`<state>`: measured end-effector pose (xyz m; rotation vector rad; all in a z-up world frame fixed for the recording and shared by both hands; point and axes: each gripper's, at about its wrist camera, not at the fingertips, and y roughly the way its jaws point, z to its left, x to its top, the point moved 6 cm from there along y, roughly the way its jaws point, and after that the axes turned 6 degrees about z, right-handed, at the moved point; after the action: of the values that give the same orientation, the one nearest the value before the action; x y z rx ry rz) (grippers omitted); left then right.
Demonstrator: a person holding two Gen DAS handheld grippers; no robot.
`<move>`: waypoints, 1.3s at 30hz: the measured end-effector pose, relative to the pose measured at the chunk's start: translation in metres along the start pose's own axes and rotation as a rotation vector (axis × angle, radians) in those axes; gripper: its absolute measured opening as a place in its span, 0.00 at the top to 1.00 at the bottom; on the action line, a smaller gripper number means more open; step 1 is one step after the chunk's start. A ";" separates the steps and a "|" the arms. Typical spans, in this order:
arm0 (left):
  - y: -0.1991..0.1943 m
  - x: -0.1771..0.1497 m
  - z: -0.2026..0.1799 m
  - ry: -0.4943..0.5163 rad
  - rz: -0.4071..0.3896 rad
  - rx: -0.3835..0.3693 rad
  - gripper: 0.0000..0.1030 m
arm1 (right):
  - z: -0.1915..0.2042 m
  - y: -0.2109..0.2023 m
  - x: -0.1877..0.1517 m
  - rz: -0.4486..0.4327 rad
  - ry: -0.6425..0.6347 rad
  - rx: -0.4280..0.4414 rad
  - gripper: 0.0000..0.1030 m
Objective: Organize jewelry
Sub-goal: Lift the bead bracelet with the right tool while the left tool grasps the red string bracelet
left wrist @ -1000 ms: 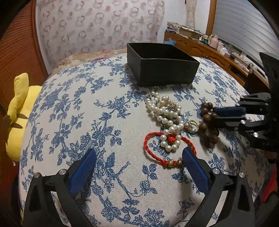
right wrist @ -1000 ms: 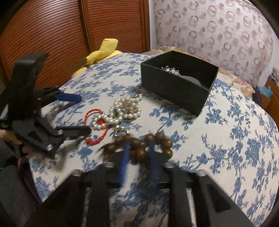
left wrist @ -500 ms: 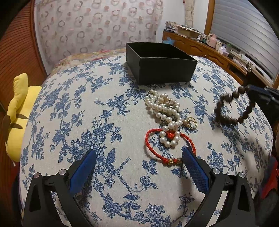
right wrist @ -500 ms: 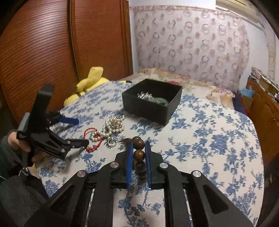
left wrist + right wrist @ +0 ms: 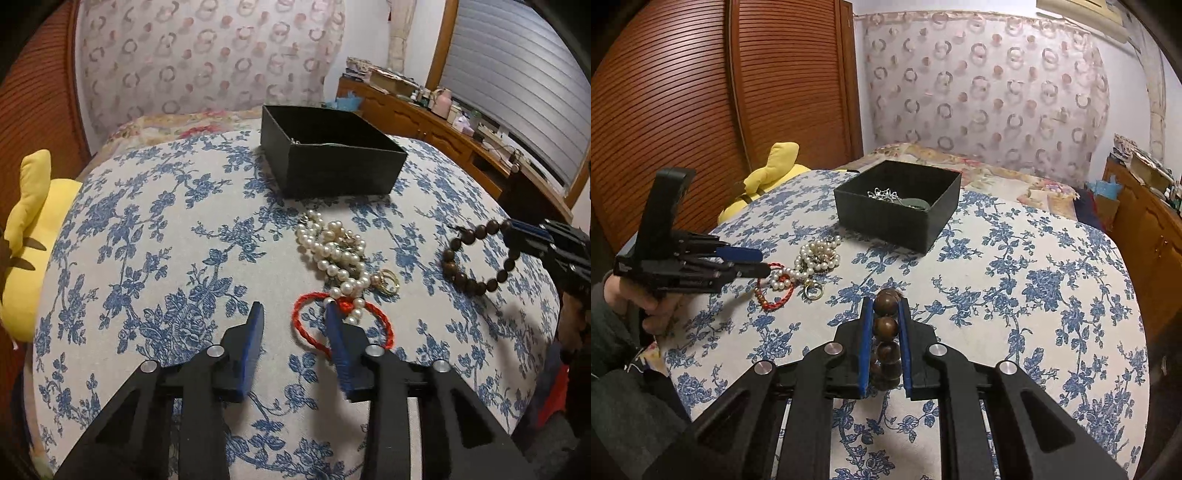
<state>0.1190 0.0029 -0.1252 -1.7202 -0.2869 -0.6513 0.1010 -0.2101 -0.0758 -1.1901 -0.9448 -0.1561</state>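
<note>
Floral bedspread: left gripper closing over the red cord, one finger inside its loop, nothing pinched yet; right view, right gripper clamping the wooden beads lengthwise, box lying ahead, slightly left.

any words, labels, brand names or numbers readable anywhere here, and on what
None can be read.
The black box and both grippers show no lettering.
Items on the wooden sideboard are too small and blurred to read.
</note>
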 end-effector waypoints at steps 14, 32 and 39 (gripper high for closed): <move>-0.010 -0.008 0.005 0.058 -0.018 0.082 0.98 | 0.003 0.005 -0.003 0.007 0.001 0.011 0.85; -0.100 0.056 -0.016 0.050 -0.255 0.022 0.98 | 0.008 -0.002 0.008 -0.014 -0.018 0.010 0.85; -0.119 0.077 -0.034 0.086 -0.309 0.007 0.98 | 0.008 -0.002 0.009 -0.017 -0.016 0.010 0.86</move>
<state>0.1105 -0.0112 0.0193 -1.6503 -0.4994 -0.9455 0.1012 -0.2013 -0.0678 -1.1758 -0.9682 -0.1552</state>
